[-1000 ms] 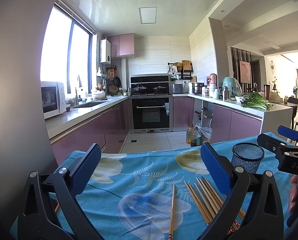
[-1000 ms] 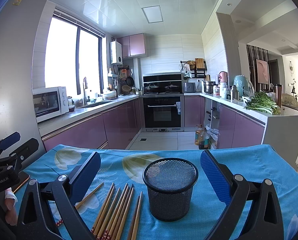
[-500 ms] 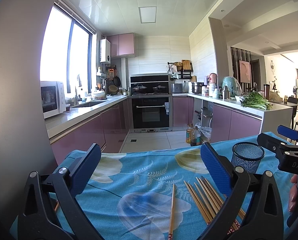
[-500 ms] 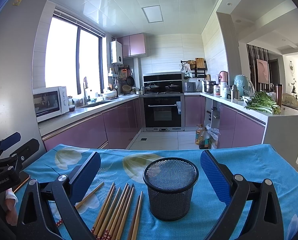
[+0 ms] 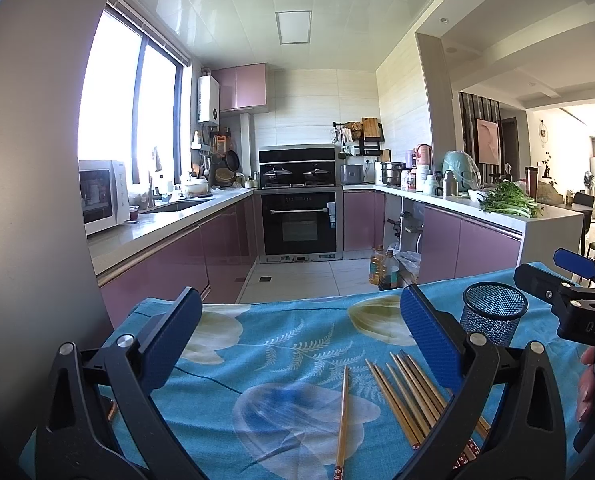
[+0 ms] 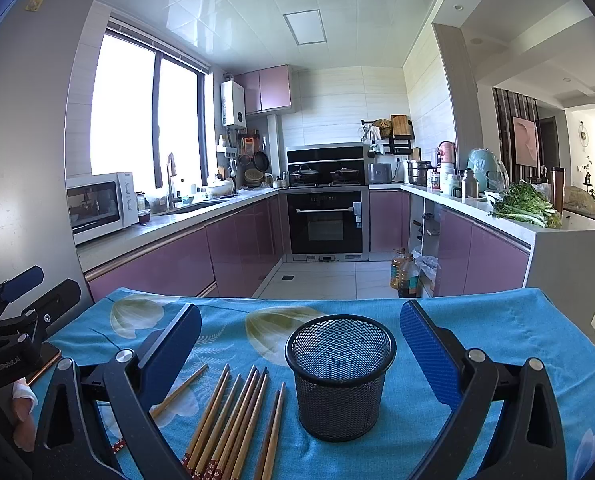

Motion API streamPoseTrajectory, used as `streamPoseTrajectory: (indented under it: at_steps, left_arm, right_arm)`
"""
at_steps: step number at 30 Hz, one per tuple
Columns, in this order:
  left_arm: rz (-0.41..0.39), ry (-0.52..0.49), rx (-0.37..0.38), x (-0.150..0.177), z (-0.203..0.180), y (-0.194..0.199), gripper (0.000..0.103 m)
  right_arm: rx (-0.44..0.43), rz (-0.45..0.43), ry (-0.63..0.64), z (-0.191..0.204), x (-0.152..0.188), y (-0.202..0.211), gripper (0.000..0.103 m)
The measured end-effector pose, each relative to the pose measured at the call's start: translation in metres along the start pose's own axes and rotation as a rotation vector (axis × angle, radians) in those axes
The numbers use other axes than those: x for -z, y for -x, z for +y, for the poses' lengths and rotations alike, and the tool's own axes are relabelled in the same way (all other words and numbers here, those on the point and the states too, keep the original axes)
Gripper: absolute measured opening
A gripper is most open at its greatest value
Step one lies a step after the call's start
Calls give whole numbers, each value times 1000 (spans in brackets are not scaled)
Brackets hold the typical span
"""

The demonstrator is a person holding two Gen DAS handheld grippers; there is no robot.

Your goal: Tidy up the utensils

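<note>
Several wooden chopsticks (image 6: 233,420) lie side by side on the blue flowered tablecloth (image 6: 477,328), just left of an upright black mesh cup (image 6: 339,376). One chopstick (image 5: 342,412) lies apart to the left of the bundle (image 5: 413,396). My left gripper (image 5: 297,344) is open and empty above the cloth, with the single chopstick between its fingers' lines. My right gripper (image 6: 299,352) is open and empty, with the cup between its fingers. The cup also shows in the left wrist view (image 5: 493,314).
The table's far edge (image 6: 317,300) drops to the kitchen floor. Purple cabinets, an oven (image 6: 325,220) and counters stand beyond. Oil bottles (image 6: 403,276) sit on the floor. A phone-like object (image 6: 43,364) lies at the table's left edge.
</note>
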State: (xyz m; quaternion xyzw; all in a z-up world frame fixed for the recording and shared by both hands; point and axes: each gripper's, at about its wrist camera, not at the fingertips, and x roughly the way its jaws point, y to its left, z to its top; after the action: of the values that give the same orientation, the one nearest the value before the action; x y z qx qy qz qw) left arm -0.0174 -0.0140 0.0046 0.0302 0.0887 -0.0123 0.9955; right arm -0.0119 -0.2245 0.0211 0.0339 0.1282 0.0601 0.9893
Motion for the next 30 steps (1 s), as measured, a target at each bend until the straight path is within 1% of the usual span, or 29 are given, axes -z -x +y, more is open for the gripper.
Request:
streamPoseTrajectory:
  at_steps: [5, 9, 13, 15, 18, 19, 20, 22, 23, 24, 25, 26, 28, 30]
  left_arm:
    - [24, -1, 8, 4, -1, -4, 98]
    - [67, -29, 23, 7, -2, -12, 98]
    - [148, -48, 60, 15, 0, -27, 98]
    - [202, -68, 75, 21, 0, -37, 98]
    - [296, -99, 110, 33, -3, -54, 96]
    - [329, -110, 119, 38, -4, -59, 90]
    - [359, -119, 129, 43, -5, -65, 84]
    - [418, -130, 154, 52, -7, -75, 78]
    - [441, -133, 160, 56, -7, -79, 74]
    - [466, -137, 167, 61, -8, -84, 72]
    - [491, -139, 176, 65, -8, -89, 68]
    - [510, -140, 182, 69, -9, -93, 64]
    - [553, -144, 197, 77, -11, -102, 61]
    - [591, -148, 212, 83, -13, -109, 55]
  right_arm:
    - [-14, 22, -3, -1, 0, -2, 97]
    - [-54, 58, 21, 1, 3, 0, 97]
    - [-104, 136, 54, 6, 12, -3, 97]
    - [-138, 196, 70, 10, 18, -7, 96]
    - [-163, 295, 107, 18, 32, -19, 89]
    - [-163, 328, 118, 21, 36, -24, 84]
    - [-163, 366, 125, 23, 41, -29, 82]
    - [-167, 420, 127, 23, 49, -37, 71]
    - [-164, 441, 126, 23, 52, -40, 68]
    - [-158, 465, 121, 22, 55, -45, 63]
    - [-151, 484, 116, 20, 57, -48, 57]
    - [-145, 500, 111, 19, 59, -51, 55]
    - [-140, 539, 97, 15, 64, -56, 47]
    - [-134, 565, 86, 11, 67, -60, 43]
